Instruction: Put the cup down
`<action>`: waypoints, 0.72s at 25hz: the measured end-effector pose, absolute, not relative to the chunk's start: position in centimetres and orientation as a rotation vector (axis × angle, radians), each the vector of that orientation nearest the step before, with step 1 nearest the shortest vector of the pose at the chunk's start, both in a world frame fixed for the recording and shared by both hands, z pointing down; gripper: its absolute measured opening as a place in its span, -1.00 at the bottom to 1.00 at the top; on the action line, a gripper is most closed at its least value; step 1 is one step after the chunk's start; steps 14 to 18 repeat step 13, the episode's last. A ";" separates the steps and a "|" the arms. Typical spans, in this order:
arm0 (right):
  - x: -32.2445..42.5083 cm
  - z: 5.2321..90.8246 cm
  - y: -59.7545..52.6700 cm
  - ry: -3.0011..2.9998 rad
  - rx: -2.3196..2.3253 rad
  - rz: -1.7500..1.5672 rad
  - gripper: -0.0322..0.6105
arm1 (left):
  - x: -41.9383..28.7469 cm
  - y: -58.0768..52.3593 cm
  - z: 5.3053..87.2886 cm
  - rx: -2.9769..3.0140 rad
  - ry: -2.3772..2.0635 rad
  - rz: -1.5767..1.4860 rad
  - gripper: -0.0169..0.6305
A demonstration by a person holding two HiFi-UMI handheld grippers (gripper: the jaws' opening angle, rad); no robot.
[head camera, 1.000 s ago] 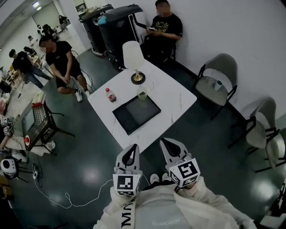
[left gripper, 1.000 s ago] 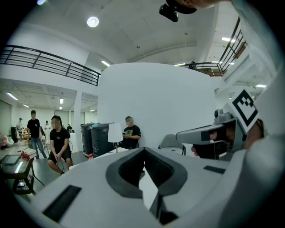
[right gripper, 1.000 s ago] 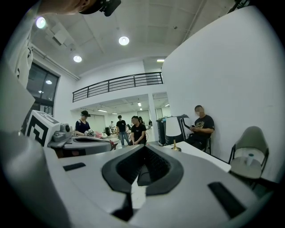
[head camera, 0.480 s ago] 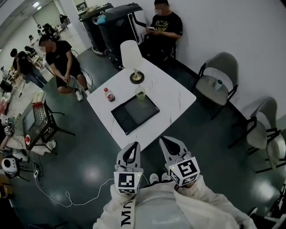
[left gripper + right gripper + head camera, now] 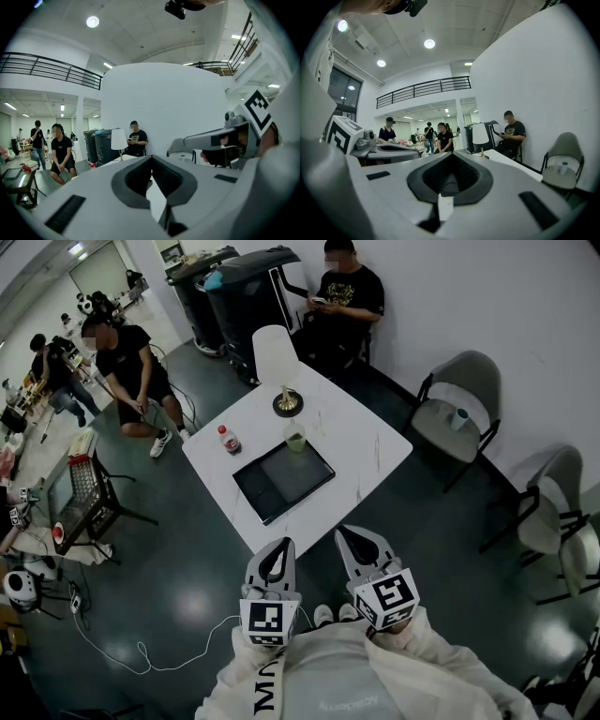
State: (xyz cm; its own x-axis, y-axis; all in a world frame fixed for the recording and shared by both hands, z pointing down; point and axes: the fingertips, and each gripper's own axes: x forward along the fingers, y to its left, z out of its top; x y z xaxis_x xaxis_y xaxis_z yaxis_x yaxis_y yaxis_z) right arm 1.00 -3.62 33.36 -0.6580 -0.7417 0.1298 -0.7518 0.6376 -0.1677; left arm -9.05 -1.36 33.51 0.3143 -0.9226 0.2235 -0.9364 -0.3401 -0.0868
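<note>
1. Closest in, the person's pale sleeves hold both tools low in front of the body, over the dark floor and short of the table.
2. The left gripper [image 5: 278,554] has its jaws pressed together with nothing between them. It points towards the table's near edge.
3. The right gripper [image 5: 351,540], just beside it, is the same: jaws closed tight and empty. The two grippers are side by side but not touching.
4. Past them stands the white table [image 5: 366,442], turned corner-on to the person.
5. A black tray [image 5: 283,478] lies flat on the near half of the table.
6. The cup [image 5: 296,437], pale green, stands upright on the table at the tray's far corner. From here I cannot tell whether it touches the tray's rim. It is well apart from both grippers.
7. A small bottle [image 5: 230,439] with a red cap stands upright left of the tray, near the table's left edge.
8. Beyond the cup is a lamp [image 5: 277,362] with a white shade and a round dark base.
9. A grey chair [image 5: 457,413] sits to the table's right, with a small object on its seat.
10. Farther back, a person in black [image 5: 345,296] sits against the white wall. Another seated person [image 5: 127,362] is off to the left, and large dark bins [image 5: 244,292] stand between them.
</note>
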 end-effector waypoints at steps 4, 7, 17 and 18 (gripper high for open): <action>0.9 33.3 -3.9 -2.798 1.278 0.327 -0.88 | -9.2 -1.7 33.7 2.494 -1.763 0.378 -0.91; 0.9 33.4 -4.1 -2.795 1.277 0.330 -0.88 | -9.2 -1.8 33.8 2.490 -1.761 0.385 -0.91; 0.9 33.7 -4.4 -2.795 1.273 0.337 -0.88 | -9.4 -2.2 34.2 2.483 -1.759 0.400 -0.91; 0.9 33.7 -4.4 -2.795 1.273 0.337 -0.88 | -9.4 -2.2 34.2 2.483 -1.759 0.400 -0.91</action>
